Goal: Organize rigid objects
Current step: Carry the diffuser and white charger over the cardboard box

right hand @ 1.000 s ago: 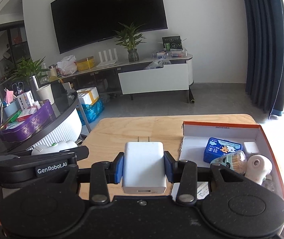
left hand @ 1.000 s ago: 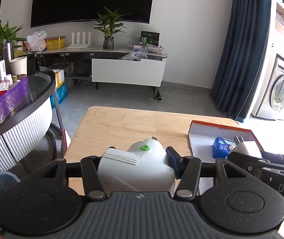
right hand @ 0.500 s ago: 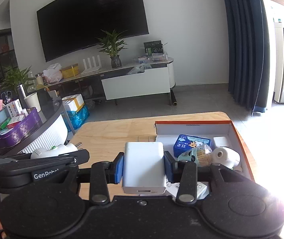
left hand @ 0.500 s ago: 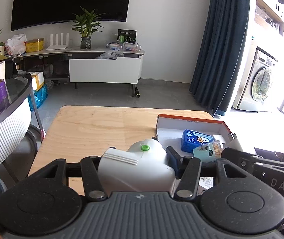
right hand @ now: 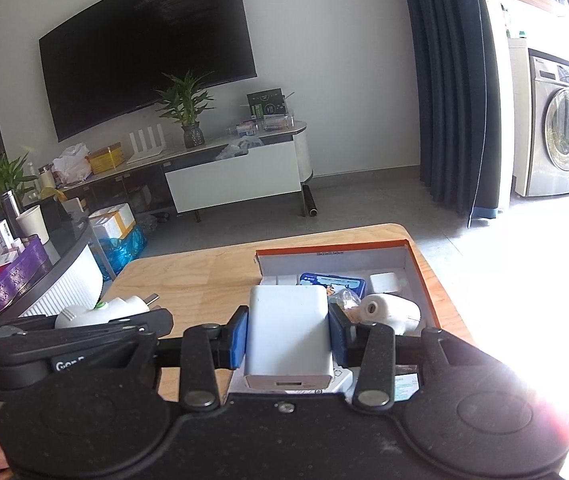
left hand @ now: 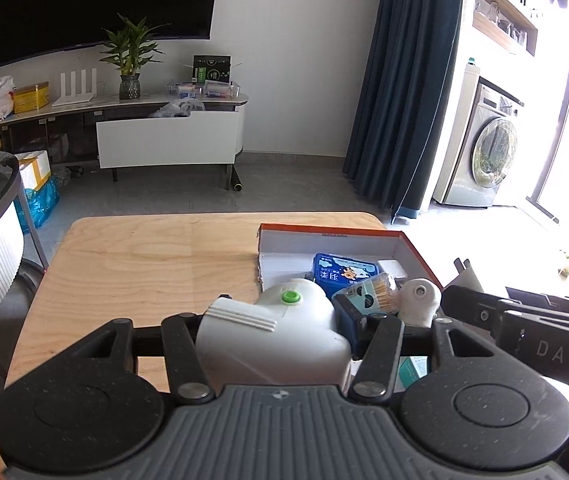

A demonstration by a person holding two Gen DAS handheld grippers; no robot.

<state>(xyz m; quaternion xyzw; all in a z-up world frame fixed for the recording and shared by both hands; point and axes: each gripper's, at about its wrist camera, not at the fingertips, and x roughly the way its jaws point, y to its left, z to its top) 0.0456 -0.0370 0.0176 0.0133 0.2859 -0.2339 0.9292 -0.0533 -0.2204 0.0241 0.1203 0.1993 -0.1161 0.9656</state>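
Both grippers had swung right toward the orange box [left hand: 412, 242]; left gripper [left hand: 272, 334] clamped a white device [left hand: 272, 340], right gripper [right hand: 288, 336] a white charger [right hand: 288, 332].

On my right tool [left hand: 540, 344], seen from the left wrist, white letters read "DAS", while on my left tool [right hand: 68, 360], from the right wrist, only "Gon" shows; print on the blue box [left hand: 344, 274] is unreadable.
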